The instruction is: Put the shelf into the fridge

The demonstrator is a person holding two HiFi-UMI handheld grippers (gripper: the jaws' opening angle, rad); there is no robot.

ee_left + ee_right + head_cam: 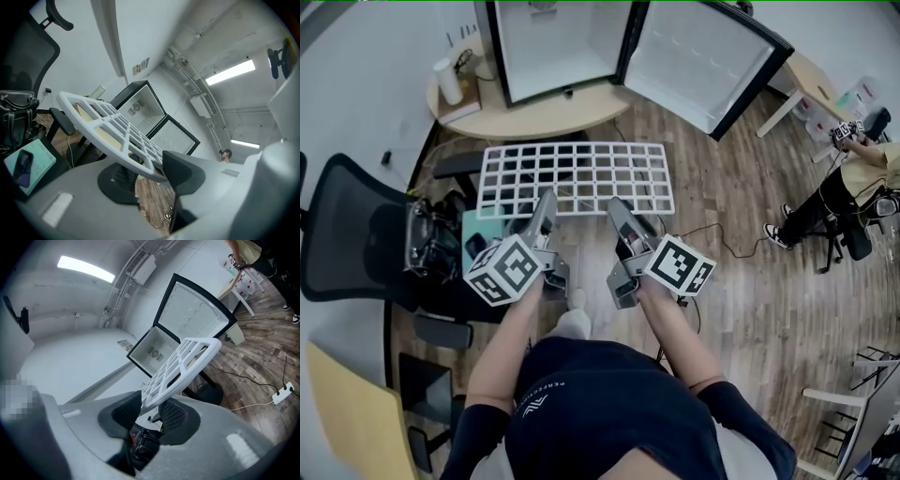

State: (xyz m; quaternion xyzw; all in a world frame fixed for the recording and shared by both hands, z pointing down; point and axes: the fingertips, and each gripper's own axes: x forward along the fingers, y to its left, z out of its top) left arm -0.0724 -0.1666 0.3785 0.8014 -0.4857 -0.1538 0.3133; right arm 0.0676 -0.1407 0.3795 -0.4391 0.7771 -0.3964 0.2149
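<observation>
I hold a white grid shelf (577, 176) level in the air in front of me. My left gripper (546, 199) is shut on its near edge left of the middle, and my right gripper (617, 206) is shut on the near edge to the right. In the left gripper view the shelf (108, 126) runs up and left from between the pads of the left gripper (150, 171). In the right gripper view the shelf's (183, 364) corner sits between the black pads of the right gripper (149, 408). The small fridge (553, 47) stands ahead with its door (698, 56) swung open to the right.
The fridge rests on a round wooden table (534, 117) with a white cup (448, 82) on it. A black office chair (347, 239) and a bag (431, 239) are at my left. A seated person (834, 197) is at the right. Cables and a power strip (283, 392) lie on the wood floor.
</observation>
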